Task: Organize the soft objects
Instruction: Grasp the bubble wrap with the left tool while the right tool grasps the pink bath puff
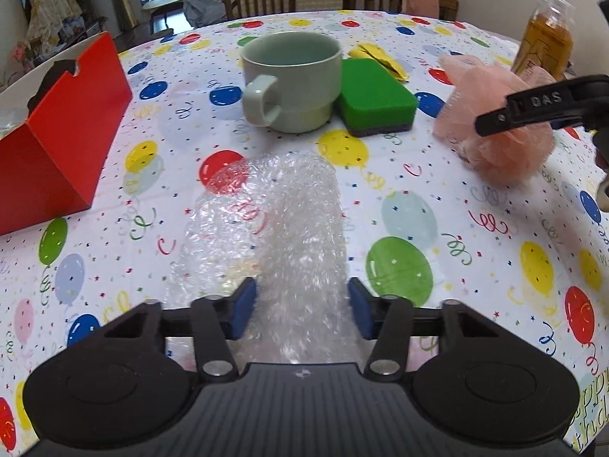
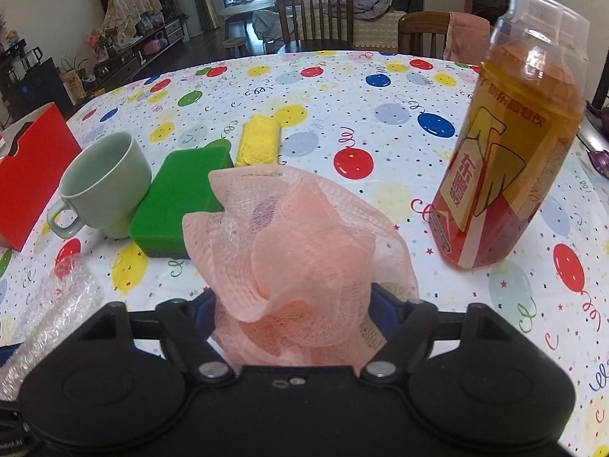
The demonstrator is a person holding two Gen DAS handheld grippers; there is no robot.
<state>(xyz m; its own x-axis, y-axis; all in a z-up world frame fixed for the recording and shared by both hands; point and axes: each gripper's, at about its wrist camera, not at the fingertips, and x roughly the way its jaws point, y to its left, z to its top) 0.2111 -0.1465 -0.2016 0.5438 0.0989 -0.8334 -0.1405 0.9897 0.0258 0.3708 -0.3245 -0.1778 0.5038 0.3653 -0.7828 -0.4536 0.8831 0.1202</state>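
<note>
On the desk (image 1: 418, 205), bare cloth lies open to the right of the bubble wrap (image 1: 274, 236), between it and the pink mesh puff (image 1: 495, 129). Farther off, the cup (image 1: 291, 80) and the green sponge (image 1: 375, 95) stand touching and close the middle; a yellow cloth (image 2: 259, 141) lies just behind the sponge. The red box (image 1: 64, 141) walls off the left. The bottle (image 2: 510, 144) stands upright at the right, near the puff. Beyond these the far desk is open.
</note>
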